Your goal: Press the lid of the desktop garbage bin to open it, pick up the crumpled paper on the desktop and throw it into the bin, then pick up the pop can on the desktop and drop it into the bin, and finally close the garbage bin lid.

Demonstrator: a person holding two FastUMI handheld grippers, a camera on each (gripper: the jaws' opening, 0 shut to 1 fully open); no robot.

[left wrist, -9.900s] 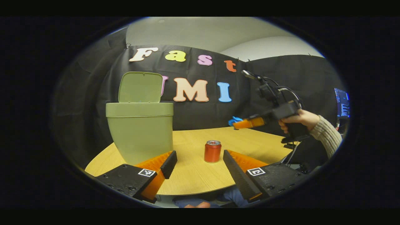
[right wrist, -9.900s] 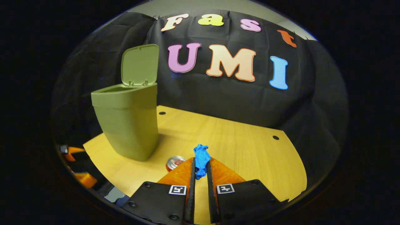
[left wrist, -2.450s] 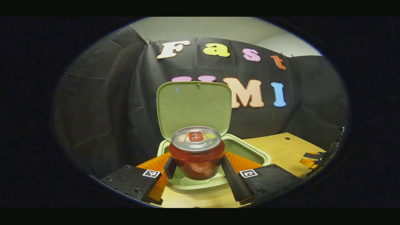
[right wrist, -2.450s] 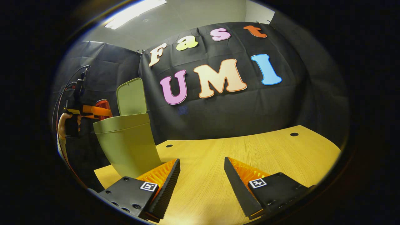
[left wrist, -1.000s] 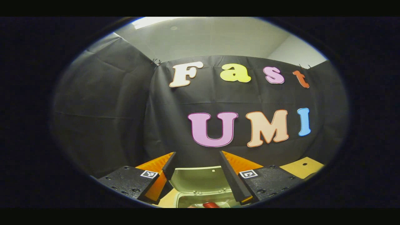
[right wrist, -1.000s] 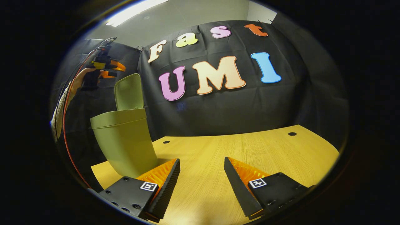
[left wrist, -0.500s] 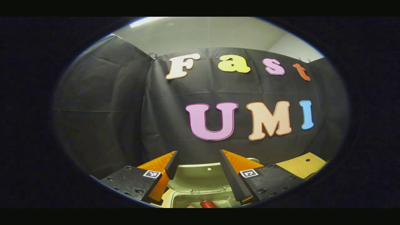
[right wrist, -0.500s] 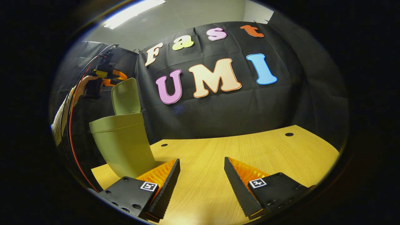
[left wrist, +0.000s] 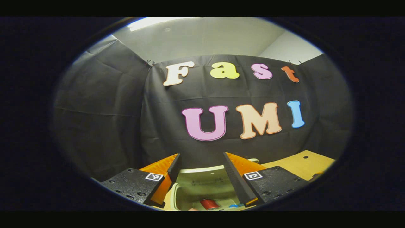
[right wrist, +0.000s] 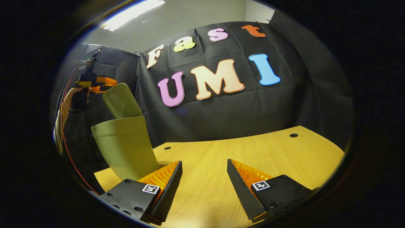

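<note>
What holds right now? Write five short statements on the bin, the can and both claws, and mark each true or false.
1. The pop can lies inside the garbage bin. True.
2. The bin's lid is fully shut. False: it stands raised and tilted.
3. The right claw grips blue paper. False: it is open, holding nothing.
4. The left claw is open above the bin. True.
5. The bin lies tipped over. False: it stands upright on the wooden table.

The garbage bin (right wrist: 126, 148) and its lid (right wrist: 121, 101) looked like smooth matt plastic. The table (right wrist: 253, 152) showed a fine wood grain, faintly glossy. The booth wall (right wrist: 237, 107) was creased matt cloth.
</note>
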